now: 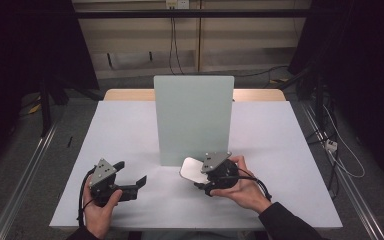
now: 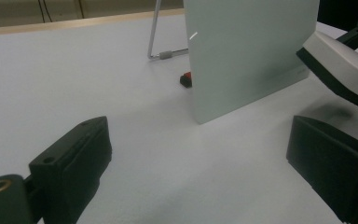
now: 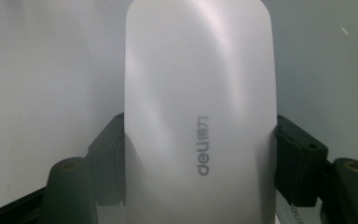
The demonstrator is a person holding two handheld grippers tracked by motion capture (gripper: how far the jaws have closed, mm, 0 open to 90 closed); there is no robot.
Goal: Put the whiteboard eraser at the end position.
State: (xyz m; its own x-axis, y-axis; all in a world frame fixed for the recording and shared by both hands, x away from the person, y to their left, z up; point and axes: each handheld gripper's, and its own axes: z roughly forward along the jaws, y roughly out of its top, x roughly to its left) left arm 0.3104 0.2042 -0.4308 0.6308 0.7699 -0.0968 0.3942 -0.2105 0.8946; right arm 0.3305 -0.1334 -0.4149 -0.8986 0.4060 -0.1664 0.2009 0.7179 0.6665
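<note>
A white eraser block (image 1: pixel 192 169), white on top with a black underside and marked "deli", is clamped between the jaws of the right gripper (image 1: pixel 200 175); the jaws are closed against its two long sides, as seen in the right gripper view (image 3: pixel 200 107). The block is held off the tabletop (image 1: pixel 125 130), just in front of the board's lower right part, toward the near edge. In the left gripper view the same block (image 2: pixel 340 63) is seen raised, with its shadow cast on the surface below.

The left gripper (image 1: pixel 132 175) is held by the left hand (image 1: pixel 100 210) near the tabletop's near-left corner; its jaws are spread wide with nothing between them and bare surface showing in the gap.

An upright pale green board (image 1: pixel 194 120) is stood mid-tabletop, propped from behind by a thin metal stand (image 2: pixel 156 35). A small red-and-black object (image 2: pixel 185 79) lies at the board's foot, behind it; what it is cannot be told.

The tabletop is covered in plain white, matte sheet, with a wooden edge showing along the far side. The room is dim: black drapes (image 1: pixel 25 45) at both sides, grey floor, cables (image 1: pixel 174 45) hanging on the back wall, floor rails (image 1: pixel 27 175) running along each side.
</note>
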